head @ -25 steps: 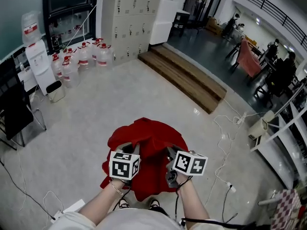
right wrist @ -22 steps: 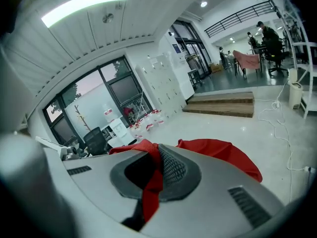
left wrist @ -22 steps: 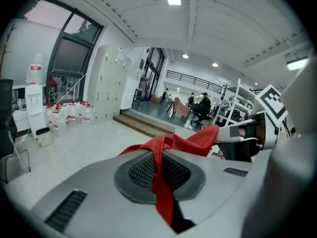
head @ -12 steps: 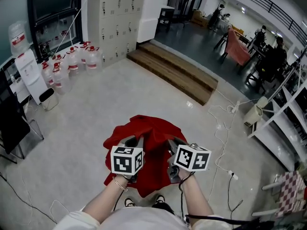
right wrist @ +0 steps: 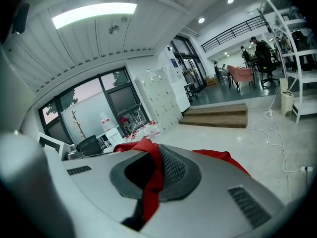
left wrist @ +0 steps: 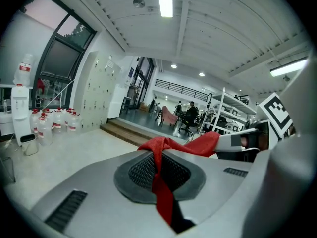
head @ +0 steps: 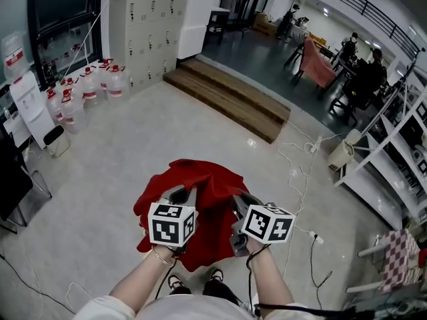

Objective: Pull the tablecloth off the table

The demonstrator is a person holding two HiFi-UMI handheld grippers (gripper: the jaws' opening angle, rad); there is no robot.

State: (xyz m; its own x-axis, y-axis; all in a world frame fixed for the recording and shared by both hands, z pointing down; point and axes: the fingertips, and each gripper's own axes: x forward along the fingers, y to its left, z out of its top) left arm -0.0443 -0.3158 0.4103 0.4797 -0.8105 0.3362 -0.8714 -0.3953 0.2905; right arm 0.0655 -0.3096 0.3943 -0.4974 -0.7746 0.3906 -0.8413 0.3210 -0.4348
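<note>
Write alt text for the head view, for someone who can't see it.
From above: a person holds a bunched red tablecloth over a pale floor, the left gripper and the right gripper each clamped on it. Wooden steps, water bottles and lockers stand behind.

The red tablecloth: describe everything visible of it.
The red tablecloth looks like soft, plain fabric, crumpled and bunched. It hangs in loose folds above the pale floor, with no table visible under it. The left gripper and the right gripper each pinch a fold of it between shut jaws.
</note>
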